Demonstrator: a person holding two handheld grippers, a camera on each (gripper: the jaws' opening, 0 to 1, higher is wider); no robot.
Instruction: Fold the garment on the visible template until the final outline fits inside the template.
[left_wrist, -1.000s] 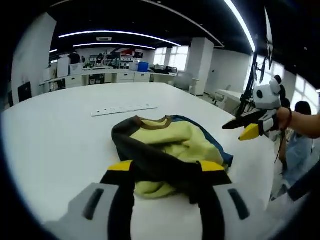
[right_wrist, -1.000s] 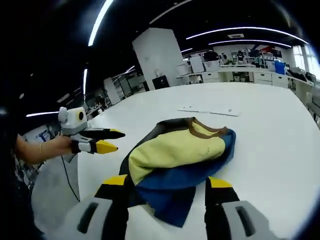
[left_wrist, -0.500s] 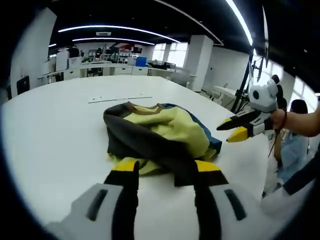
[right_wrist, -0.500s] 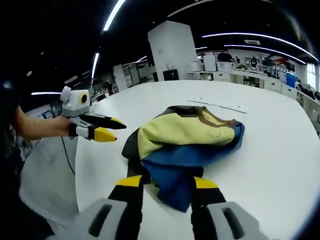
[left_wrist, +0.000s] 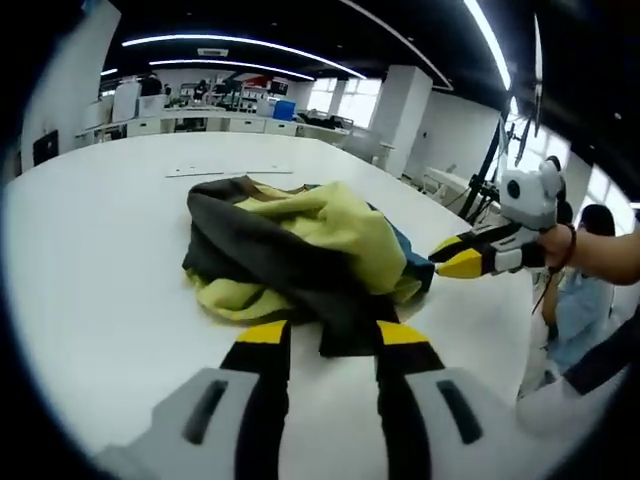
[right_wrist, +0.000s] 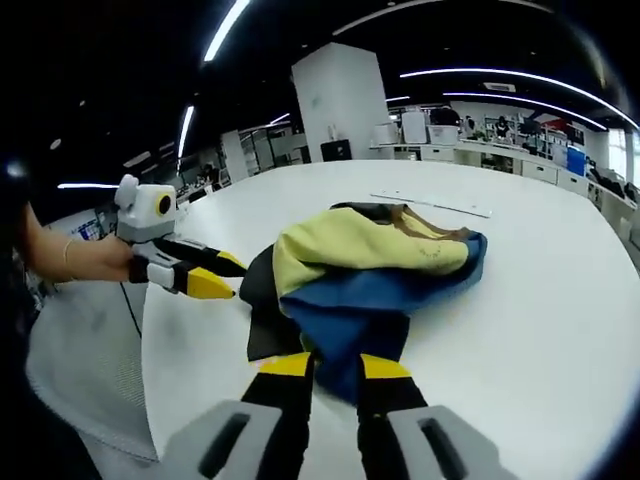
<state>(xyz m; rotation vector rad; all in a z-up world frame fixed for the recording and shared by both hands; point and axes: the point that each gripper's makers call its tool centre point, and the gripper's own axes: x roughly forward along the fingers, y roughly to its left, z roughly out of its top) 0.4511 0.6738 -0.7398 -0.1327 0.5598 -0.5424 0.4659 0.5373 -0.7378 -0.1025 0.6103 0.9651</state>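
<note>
Both grippers at a crumpled garment on a white table.

The garment (left_wrist: 300, 245), yellow, dark grey and blue, lies bunched on the table (left_wrist: 90, 260). The left gripper (left_wrist: 328, 338) has its jaws narrowly parted with the dark hem between the tips; whether it pinches is unclear. The right gripper (right_wrist: 336, 366) likewise straddles the blue edge, jaws close together, grip uncertain. A pale strip (right_wrist: 430, 204) lies beyond the garment.

Grey-bodied left gripper (left_wrist: 321, 332) with black, yellow-tipped jaws — matching right gripper (right_wrist: 333, 364) — thin dark wristband (left_wrist: 573, 243) on the forearm.
</note>
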